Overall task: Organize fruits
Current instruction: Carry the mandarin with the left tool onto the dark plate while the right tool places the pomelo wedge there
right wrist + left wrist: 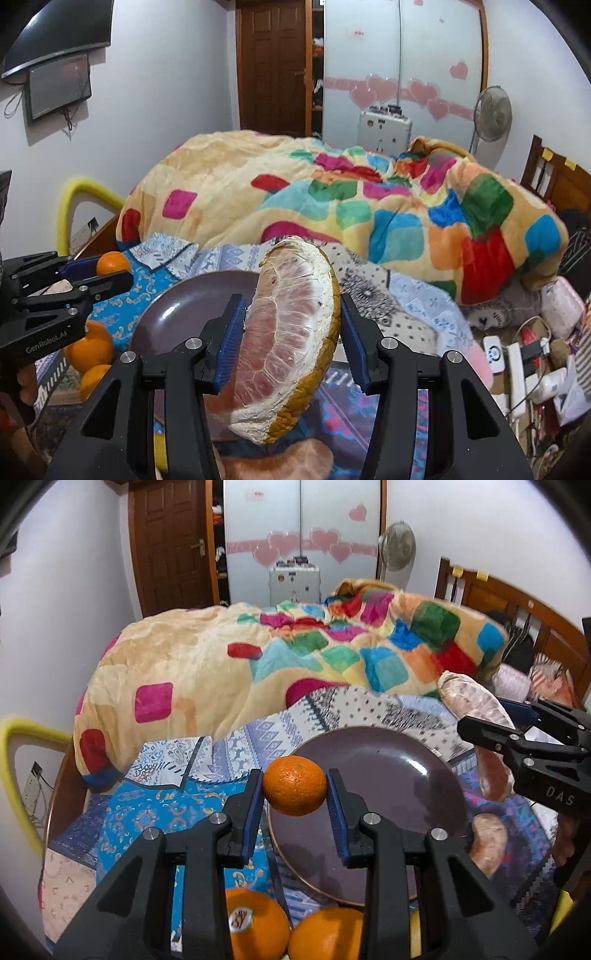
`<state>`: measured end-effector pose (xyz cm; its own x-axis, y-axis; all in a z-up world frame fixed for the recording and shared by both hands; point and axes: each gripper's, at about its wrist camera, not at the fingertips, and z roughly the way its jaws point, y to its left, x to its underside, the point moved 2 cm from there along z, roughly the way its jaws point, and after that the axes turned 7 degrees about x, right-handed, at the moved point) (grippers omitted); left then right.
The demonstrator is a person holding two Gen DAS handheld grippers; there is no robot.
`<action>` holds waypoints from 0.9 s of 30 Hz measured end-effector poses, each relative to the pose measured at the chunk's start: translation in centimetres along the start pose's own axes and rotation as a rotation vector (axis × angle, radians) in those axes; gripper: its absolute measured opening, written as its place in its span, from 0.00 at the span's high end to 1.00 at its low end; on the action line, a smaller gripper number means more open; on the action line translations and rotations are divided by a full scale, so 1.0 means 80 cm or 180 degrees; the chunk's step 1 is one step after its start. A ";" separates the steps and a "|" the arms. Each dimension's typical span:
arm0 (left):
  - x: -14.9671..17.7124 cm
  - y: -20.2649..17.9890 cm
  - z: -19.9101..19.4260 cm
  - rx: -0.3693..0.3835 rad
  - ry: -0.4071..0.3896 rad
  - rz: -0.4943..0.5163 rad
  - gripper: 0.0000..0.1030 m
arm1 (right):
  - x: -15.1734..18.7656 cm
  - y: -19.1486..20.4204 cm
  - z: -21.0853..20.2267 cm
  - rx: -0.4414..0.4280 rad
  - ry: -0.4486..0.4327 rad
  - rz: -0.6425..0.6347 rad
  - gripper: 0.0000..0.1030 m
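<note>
My left gripper point(295, 794) is clamped on a small, round, pebbly-skinned orange point(294, 785), held over the near rim of a smooth, dark purple plate point(399, 775). My right gripper point(291, 339) squeezes a pomelo wedge point(291, 332), pink and veined with thick, spongy rind, above the same plate. Two more oranges point(258, 926) lie below my left gripper, and another peeled pomelo piece point(487, 843) sits beside the plate. A plush checked blanket point(258, 657) is heaped behind.

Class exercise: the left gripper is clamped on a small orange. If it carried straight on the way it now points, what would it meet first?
Most likely the dark plate on the bed. The left gripper points down toward it, with the small orange hanging over its near rim. Depth is hard to judge through the fisheye.
</note>
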<state>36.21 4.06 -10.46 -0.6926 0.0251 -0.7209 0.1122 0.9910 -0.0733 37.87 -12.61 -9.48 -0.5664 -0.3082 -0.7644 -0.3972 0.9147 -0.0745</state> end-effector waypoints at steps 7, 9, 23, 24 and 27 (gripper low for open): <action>0.000 0.001 0.039 0.0042 0.0314 0.0003 0.68 | 0.006 0.012 0.041 -0.0020 0.0240 -0.0125 0.55; 0.000 0.002 0.047 0.0072 0.0393 -0.0004 0.68 | 0.008 0.013 0.050 -0.0039 0.0312 -0.0144 0.55; 0.001 -0.003 0.073 0.0047 0.0610 0.0079 0.53 | 0.015 0.022 0.082 -0.0028 0.0609 -0.0287 0.53; 0.001 -0.002 0.073 0.0044 0.0595 0.0069 0.49 | 0.015 0.022 0.080 -0.0013 0.0580 -0.0288 0.53; -0.002 0.000 0.064 0.0035 0.0515 0.0038 0.43 | 0.010 0.021 0.071 0.0003 0.0507 -0.0294 0.53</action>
<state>39.96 3.41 -13.84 -0.7968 0.0587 -0.6014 0.1284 0.9890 -0.0736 40.83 -9.85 -13.88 -0.6348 -0.4284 -0.6431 -0.4523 0.8808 -0.1403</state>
